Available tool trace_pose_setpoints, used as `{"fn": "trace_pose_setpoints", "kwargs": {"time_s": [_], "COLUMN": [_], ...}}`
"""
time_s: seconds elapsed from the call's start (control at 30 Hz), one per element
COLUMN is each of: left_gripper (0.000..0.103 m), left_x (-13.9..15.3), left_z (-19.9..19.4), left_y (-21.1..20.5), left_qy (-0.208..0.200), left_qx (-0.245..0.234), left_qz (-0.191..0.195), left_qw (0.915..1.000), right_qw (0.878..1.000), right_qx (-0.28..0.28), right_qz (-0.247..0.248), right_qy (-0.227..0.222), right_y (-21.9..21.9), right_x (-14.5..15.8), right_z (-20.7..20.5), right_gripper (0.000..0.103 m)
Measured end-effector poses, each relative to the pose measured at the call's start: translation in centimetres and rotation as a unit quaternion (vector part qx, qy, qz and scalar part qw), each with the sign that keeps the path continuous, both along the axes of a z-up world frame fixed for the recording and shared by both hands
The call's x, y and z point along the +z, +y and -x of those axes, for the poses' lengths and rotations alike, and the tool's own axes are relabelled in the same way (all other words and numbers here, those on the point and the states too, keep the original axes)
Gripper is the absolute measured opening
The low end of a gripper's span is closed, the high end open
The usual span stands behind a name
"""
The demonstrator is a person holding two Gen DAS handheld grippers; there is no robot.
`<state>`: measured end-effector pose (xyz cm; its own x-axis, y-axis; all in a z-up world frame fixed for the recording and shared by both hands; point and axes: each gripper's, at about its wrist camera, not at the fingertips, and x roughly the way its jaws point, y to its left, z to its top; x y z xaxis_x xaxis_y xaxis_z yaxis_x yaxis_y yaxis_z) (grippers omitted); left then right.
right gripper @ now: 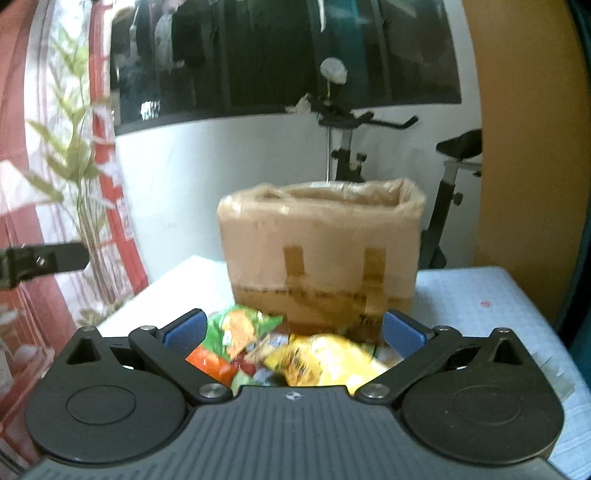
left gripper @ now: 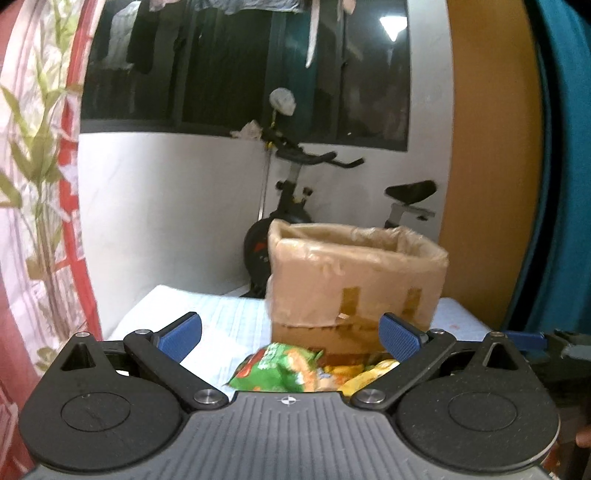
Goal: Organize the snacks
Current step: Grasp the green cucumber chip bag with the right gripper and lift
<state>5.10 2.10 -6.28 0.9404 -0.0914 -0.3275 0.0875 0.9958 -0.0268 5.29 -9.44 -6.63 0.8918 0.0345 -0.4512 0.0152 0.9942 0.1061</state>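
No legible text anywhere. Print on the green snack bag (left gripper: 280,369) and the yellow snack bag (right gripper: 325,360) too blurred to read. Dark lettering low on the cardboard box (right gripper: 321,254), toward the table's near edge, cut off and unreadable.

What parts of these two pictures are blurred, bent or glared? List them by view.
Left wrist view: fisheye bends the window frame and orange wall; a ceiling light reflects as glare in the dark window; the plastic-lined cardboard box is slightly soft. Right wrist view: the yellow snack packet and green snack packet are smeared by motion blur; the blue-padded fingers stay sharp.
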Motion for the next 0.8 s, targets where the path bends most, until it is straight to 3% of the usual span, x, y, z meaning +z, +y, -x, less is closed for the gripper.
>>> {"fn": "trace_pose_setpoints", "kwargs": {"time_s": [0.47, 0.6, 0.8], "left_gripper": [0.103, 0.103, 0.103], "left_x": [-2.5, -3.4, -3.9], "left_z": [-0.6, -0.7, -1.1], "left_y": [-0.5, 0.4, 0.6], "left_qy": [0.02, 0.047, 0.042], "left_qx": [0.001, 0.007, 0.031], "left_qz": [-0.014, 0.017, 0.003], "left_qw": [0.9997, 0.9987, 0.9986], "right_qw": [0.994, 0.985, 0.964], "right_qx": [0.068, 0.105, 0.17], "right_qz": [0.046, 0.1, 0.179], "right_qy": [0.066, 0.097, 0.097], "right_y": [1.1, 1.8, 3.9], "right_x": [-5.7, -8.1, -10.4], "right_z": [0.1, 0.1, -0.5], "right_gripper": [0.101, 0.1, 0.099]}}
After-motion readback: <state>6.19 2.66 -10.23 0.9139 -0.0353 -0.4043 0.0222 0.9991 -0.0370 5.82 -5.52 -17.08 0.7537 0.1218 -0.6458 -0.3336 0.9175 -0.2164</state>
